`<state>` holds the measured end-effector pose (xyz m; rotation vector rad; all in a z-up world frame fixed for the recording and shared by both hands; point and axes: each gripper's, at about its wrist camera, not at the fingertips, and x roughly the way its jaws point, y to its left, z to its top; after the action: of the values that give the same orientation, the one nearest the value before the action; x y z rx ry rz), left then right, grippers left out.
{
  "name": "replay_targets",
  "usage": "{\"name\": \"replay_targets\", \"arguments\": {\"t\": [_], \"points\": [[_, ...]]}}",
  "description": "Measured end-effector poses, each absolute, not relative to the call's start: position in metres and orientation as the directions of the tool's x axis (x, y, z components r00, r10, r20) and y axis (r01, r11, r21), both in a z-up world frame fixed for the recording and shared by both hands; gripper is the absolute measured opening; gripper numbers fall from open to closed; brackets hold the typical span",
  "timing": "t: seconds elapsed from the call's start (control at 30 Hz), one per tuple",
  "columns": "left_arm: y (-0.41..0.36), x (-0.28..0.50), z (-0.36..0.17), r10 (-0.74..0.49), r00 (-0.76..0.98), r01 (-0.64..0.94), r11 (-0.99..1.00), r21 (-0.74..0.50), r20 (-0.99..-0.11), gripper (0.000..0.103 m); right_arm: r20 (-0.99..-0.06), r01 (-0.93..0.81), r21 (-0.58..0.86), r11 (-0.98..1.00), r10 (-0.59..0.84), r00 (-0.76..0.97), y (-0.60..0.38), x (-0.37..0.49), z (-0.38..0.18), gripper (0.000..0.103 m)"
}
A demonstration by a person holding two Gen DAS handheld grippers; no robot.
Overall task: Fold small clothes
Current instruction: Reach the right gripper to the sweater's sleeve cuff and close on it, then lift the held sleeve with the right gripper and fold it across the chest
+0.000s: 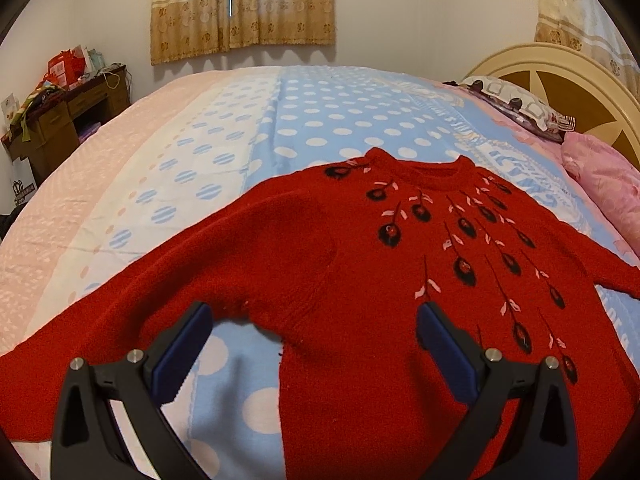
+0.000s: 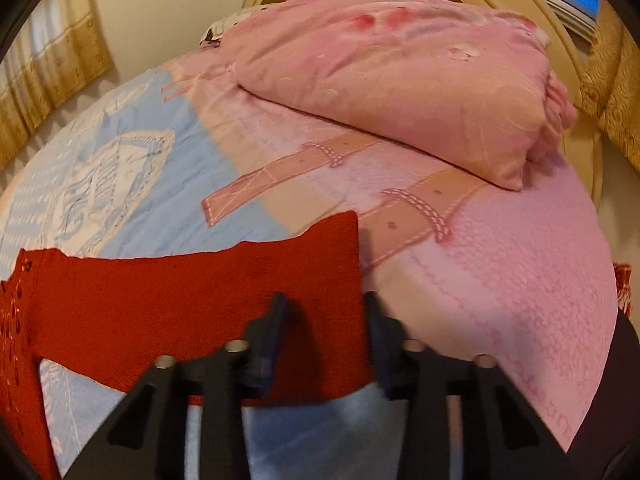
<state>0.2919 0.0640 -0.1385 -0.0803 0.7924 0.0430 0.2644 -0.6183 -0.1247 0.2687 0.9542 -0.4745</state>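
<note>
Red sweater (image 1: 360, 248) flat on bed (image 1: 200, 128). Right gripper (image 2: 326, 320) pinching sleeve cuff (image 2: 320, 256); left gripper (image 1: 312, 332) wide open, empty. Next: carry sleeve inward over body.

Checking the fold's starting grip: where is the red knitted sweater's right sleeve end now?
In the right wrist view, the sleeve end lies on the pink-and-blue bedspread, between the right gripper's fingers, below the pink pillow.
</note>
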Motion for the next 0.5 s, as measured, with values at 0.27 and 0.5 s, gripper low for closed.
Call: {"name": "replay_targets", "arguments": {"t": [0.27,0.5], "points": [[0.075,0.284,-0.135,-0.013,0.716,-0.079,0.992,-0.101,-0.698,0.103,-0.829,0.471,0.109,0.875,-0.181,0.53,-0.602,0.279,-0.104,0.008],[0.081,0.278,-0.135,-0.025,0.723,-0.083,0.989,-0.123,-0.69,0.103,-0.79,0.369,0.197,0.908,-0.076,0.608,-0.553,0.302,-0.064,0.008]]}}
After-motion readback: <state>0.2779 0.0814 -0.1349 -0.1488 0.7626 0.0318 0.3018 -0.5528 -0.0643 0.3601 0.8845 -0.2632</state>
